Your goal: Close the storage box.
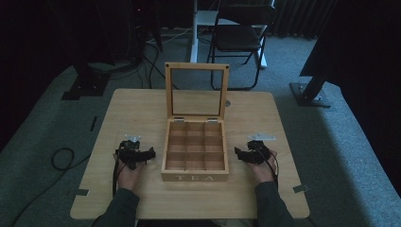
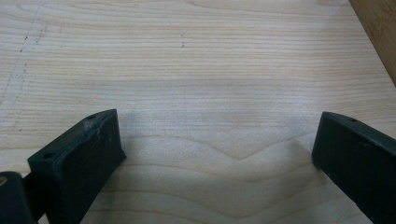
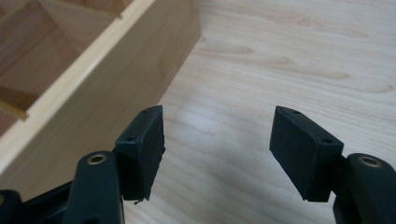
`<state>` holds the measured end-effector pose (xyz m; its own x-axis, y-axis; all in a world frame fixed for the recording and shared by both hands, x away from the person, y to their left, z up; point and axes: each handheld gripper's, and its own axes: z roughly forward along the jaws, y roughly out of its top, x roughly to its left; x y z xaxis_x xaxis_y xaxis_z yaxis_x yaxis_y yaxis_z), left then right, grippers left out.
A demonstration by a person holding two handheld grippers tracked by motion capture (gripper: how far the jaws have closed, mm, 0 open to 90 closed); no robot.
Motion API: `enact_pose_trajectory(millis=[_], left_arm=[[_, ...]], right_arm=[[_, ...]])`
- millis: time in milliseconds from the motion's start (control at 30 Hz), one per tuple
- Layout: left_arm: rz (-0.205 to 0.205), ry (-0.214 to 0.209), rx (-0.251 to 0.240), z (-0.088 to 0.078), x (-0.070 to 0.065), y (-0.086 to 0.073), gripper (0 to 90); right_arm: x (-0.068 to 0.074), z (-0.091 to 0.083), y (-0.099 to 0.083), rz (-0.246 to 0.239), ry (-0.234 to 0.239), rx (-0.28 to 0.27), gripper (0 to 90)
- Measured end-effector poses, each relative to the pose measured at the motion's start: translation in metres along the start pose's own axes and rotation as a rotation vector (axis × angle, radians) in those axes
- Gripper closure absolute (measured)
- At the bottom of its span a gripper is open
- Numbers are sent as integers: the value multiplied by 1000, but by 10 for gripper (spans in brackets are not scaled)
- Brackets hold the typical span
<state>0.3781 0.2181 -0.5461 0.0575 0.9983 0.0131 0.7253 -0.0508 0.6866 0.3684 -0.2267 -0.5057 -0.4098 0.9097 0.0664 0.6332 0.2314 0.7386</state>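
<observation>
A wooden tea box (image 1: 195, 177) marked "TEA" sits at the table's middle, its glass-paned lid (image 1: 196, 70) standing upright and its several compartments empty. My left gripper (image 1: 138, 156) rests on the table just left of the box, open, with bare wood between its jaws (image 2: 217, 140). My right gripper (image 1: 247, 153) lies just right of the box, open too, nothing between its jaws (image 3: 217, 135). The box's side wall (image 3: 112, 74) runs close along the right gripper's left jaw. The box's corner (image 2: 378, 28) edges into the left gripper view at the upper right.
The light wooden table (image 1: 127, 113) has bare room to the left, right and front of the box. A small round object (image 1: 227, 102) lies behind the box at the right of the lid. A black chair (image 1: 239, 38) and stand legs are on the carpet beyond.
</observation>
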Motion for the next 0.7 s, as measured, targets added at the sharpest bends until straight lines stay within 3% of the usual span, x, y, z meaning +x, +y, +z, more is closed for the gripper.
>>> enact_pose_trajectory(millis=[200,500,700], left_arm=[[1,0,-2,0,0,0,16],[2,0,0,0,0,0,17],[3,0,1,0,0,0,16]], right_arm=[[-2,1,9,23,29,-18,362],[-2,1,27,14,49,-39,388],[-5,1,42,1,29,-51,389]])
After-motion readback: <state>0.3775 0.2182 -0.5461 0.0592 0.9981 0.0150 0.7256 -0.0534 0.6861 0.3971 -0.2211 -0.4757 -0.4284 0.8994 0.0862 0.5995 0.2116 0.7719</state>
